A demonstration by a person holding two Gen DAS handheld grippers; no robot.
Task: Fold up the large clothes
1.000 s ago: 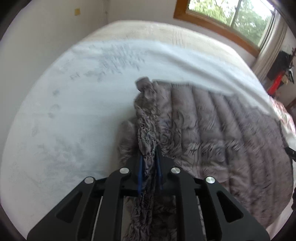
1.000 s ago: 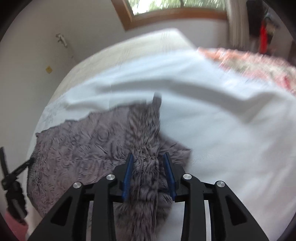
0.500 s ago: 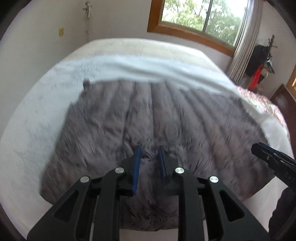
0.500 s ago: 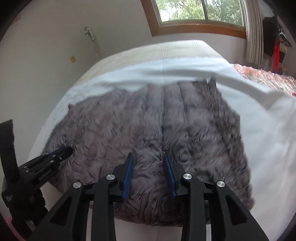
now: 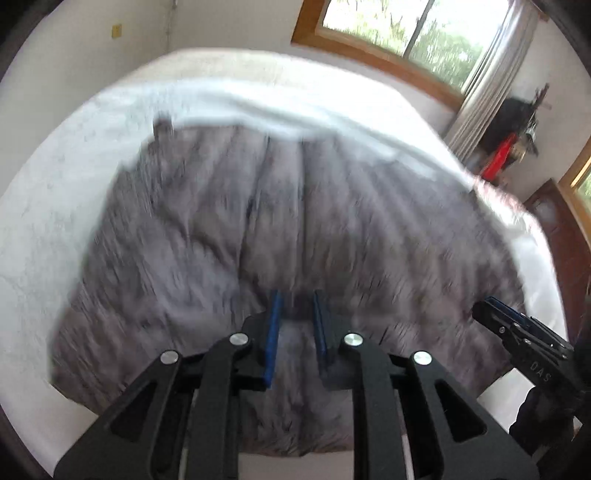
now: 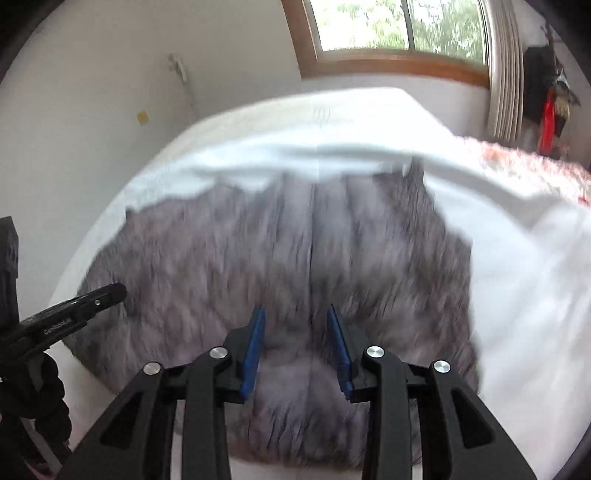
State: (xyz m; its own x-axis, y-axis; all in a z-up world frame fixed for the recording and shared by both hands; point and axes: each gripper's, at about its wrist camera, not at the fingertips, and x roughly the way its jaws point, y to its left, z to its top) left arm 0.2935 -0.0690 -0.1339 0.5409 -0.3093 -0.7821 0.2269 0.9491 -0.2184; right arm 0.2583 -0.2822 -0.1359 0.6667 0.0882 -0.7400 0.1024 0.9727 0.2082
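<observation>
Your left tool [image 5: 295,317] is pinching a bunch of the grey patterned garment [image 5: 207,236] between its blue pads [image 5: 272,339], the jaws narrowed onto the near hem, which rises up into the gap. Your right tool [image 6: 295,332] stands a little wider, and the same cloth fills the space between its blue pads [image 6: 253,350]; the fabric humps up between them, so it reads as a grip on a thicker fold, though blur keeps the contact itself from being sharp. The garment lies spread flat on the bed [image 5: 48,206], over the white sheet, with a seam running from 6 o'clock toward 12 o'clock down its middle and a small tab sticking up at its far corner near 11 o'clock in the left view. In that left view your right tool pokes in at about 4 o'clock, just over the garment's edge; in the right view your left tool enters at about 9 o'clock. The window [image 6: 399,29] sits at 12 to 1 o'clock, the curtain [image 6: 506,74] beside it.
</observation>
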